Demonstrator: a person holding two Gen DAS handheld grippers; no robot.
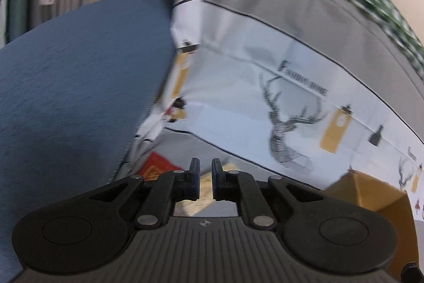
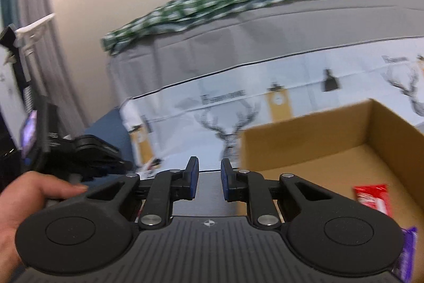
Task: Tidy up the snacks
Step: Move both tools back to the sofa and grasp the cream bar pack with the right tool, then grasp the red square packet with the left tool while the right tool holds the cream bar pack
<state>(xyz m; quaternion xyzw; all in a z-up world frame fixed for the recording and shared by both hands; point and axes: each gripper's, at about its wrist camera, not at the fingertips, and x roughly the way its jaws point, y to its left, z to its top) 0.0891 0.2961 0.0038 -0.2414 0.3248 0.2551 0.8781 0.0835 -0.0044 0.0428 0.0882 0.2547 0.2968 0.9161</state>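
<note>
Snacks lie in your open brown cardboard box (image 2: 318, 150): a red-and-white wrapped packet (image 2: 372, 198) on its floor at the right, and a purple wrapper (image 2: 406, 256) at the near right edge, partly hidden. Your right gripper (image 2: 209, 173) hovers just left of the box's near wall, its blue-padded fingers (image 2: 193, 177) parted by a narrow gap with nothing between them. Your left gripper (image 1: 205, 177) has its fingers drawn close together, empty, over a blurred red packet (image 1: 156, 166) beside the white deer-printed cloth (image 1: 265, 97). Your left hand (image 2: 29, 203) shows at the left.
</note>
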